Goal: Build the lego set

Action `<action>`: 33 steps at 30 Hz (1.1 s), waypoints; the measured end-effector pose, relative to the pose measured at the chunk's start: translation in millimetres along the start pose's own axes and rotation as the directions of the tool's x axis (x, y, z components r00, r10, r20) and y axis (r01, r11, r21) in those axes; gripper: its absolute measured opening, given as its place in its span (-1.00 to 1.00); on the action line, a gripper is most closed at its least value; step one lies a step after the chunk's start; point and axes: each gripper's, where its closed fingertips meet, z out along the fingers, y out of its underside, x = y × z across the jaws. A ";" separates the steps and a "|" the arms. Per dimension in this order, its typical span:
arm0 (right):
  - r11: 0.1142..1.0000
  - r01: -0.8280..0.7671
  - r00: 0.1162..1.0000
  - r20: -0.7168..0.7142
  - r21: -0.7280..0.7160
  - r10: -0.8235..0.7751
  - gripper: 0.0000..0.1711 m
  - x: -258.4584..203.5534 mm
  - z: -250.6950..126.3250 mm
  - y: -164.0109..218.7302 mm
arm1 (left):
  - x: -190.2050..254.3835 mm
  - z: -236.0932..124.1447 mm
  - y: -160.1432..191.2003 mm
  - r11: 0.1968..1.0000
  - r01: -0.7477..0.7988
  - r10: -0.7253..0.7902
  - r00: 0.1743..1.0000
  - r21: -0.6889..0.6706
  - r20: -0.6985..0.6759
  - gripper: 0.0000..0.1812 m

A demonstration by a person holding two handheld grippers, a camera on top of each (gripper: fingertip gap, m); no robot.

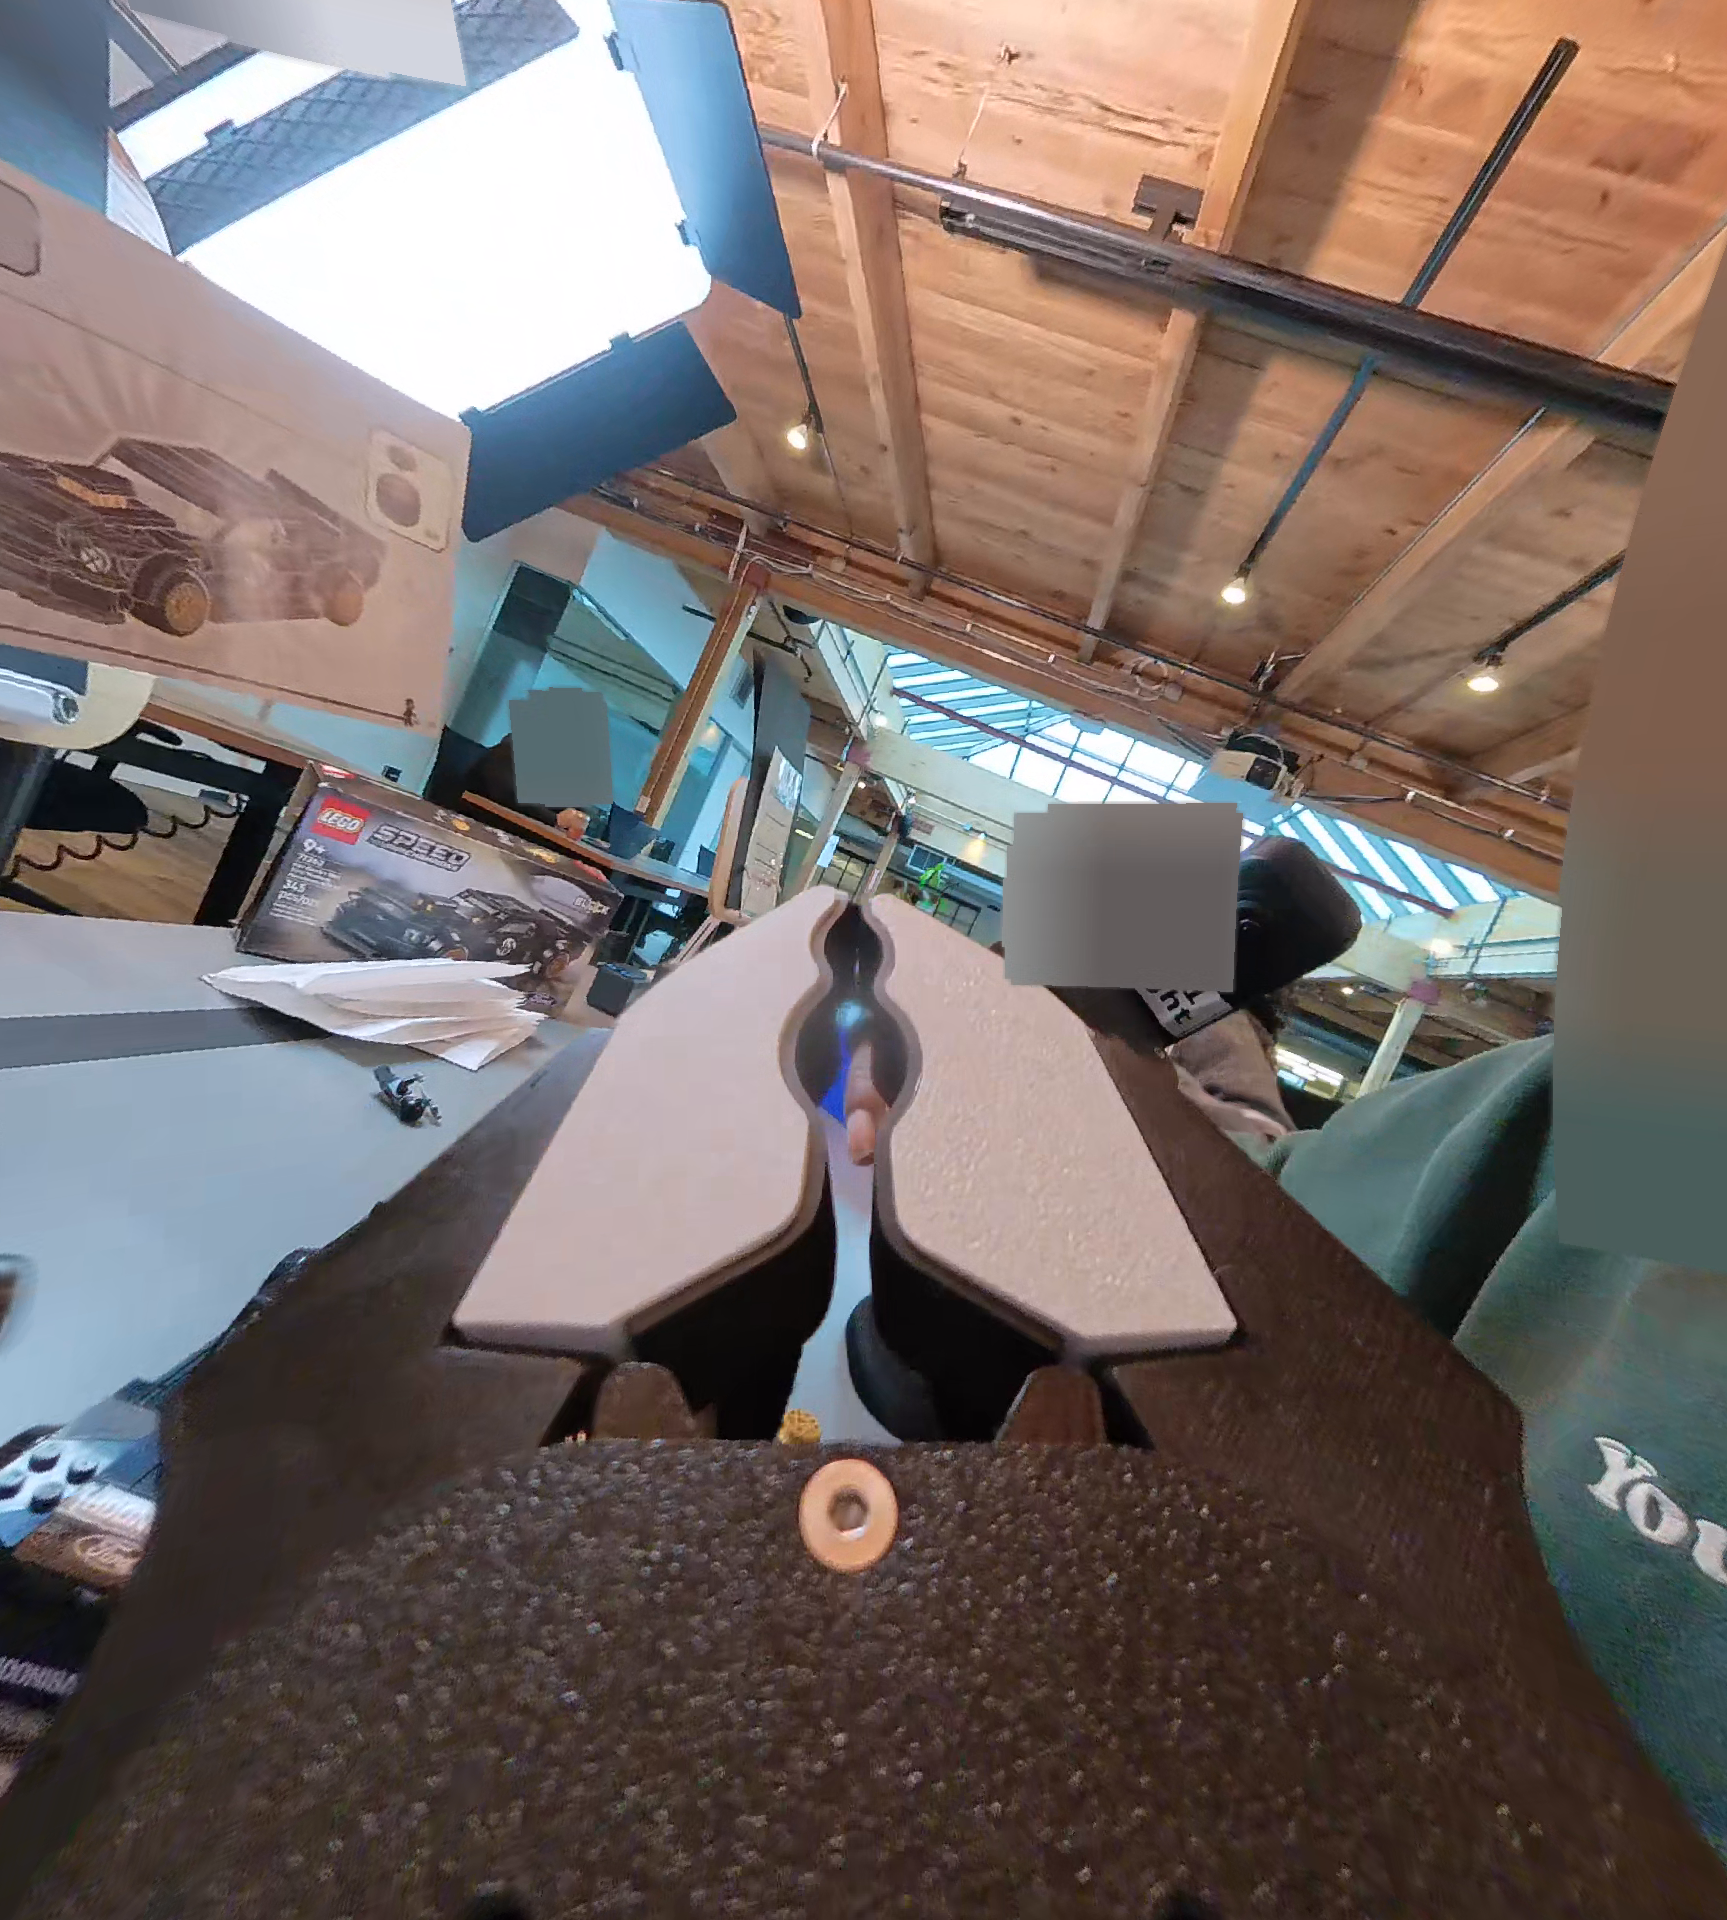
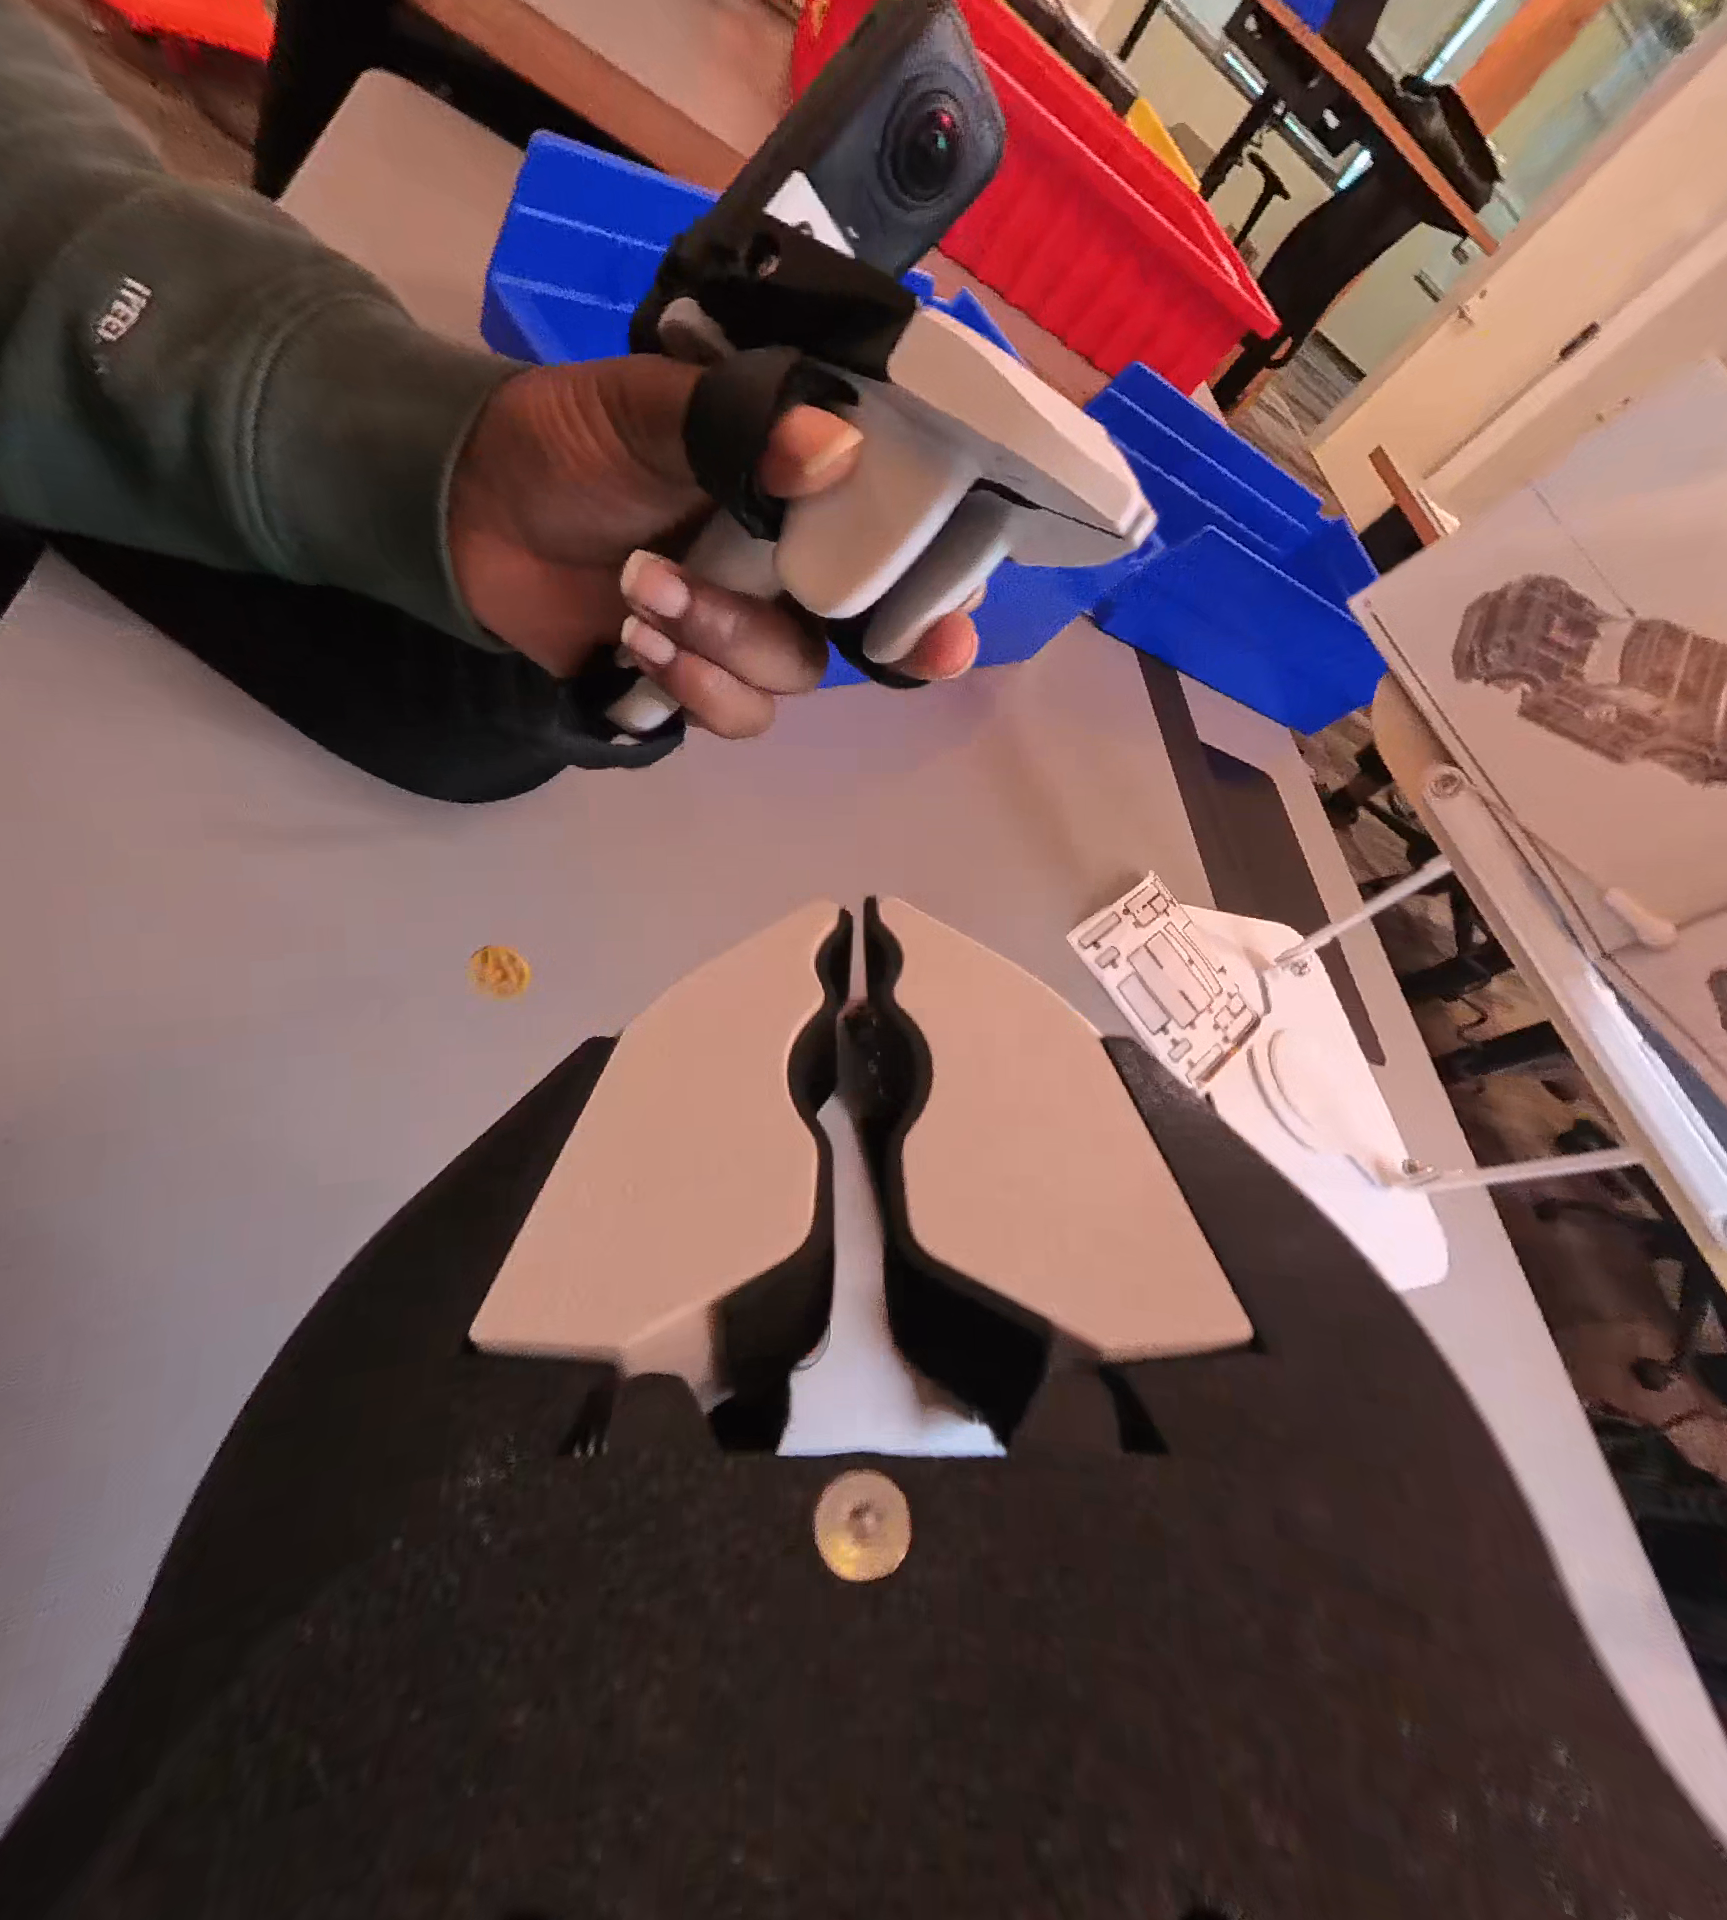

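Currently logging both wrist views.
Left gripper (image 1: 851, 920): tilting upward toward the wooden ceiling; jaws are sitting pressed together at the tips, nothing seen between them.
Right gripper (image 2: 859, 920): pointing down over the counter (image 2: 215, 883); jaws are sitting nearly closed, a thin slit at the tips; a small dark piece (image 2: 864, 1049) is sitting in the rounded notch behind the tips, seemingly pinched there.
Left hand (image 2: 630, 540): gripping the left gripper's white handle, green sleeve, raised above the counter in front of the blue bins (image 2: 1243, 540).
Gold round piece (image 2: 499, 972): lying alone on the counter, left of the right gripper's tips, apart from them.
Sticker sheet (image 2: 1165, 982): resting on the white stand base (image 2: 1358, 1153), right of the right gripper.
Instruction pages (image 2: 1669, 675): propped on the stand at the counter's right edge, showing car drawings.
Lego box (image 1: 423, 899): standing at the counter's far side, white paper bags (image 1: 391, 1003) lying just before it.
Small dark part (image 1: 405, 1093): lying near the bags.
Dark car build (image 1: 38, 1527): showing blurred at lower left of the left view.
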 end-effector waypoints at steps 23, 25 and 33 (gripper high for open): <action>0.981 -0.193 0.977 -0.084 0.030 0.195 -0.88 25.8 -9.0 25.1 | -13.0 2.2 20.3 0.993 -0.063 0.070 0.995 -0.097 0.066 -1.00; 0.977 -0.209 0.973 -0.090 0.031 0.211 -0.87 27.4 -9.4 26.9 | -13.6 1.4 22.2 0.988 -0.096 0.106 0.991 -0.120 0.080 -1.00; 0.962 -0.270 0.954 -0.123 0.040 0.272 -0.80 29.8 -16.2 37.8 | -14.5 -1.1 29.8 0.959 -0.203 0.226 0.969 -0.199 0.100 -1.00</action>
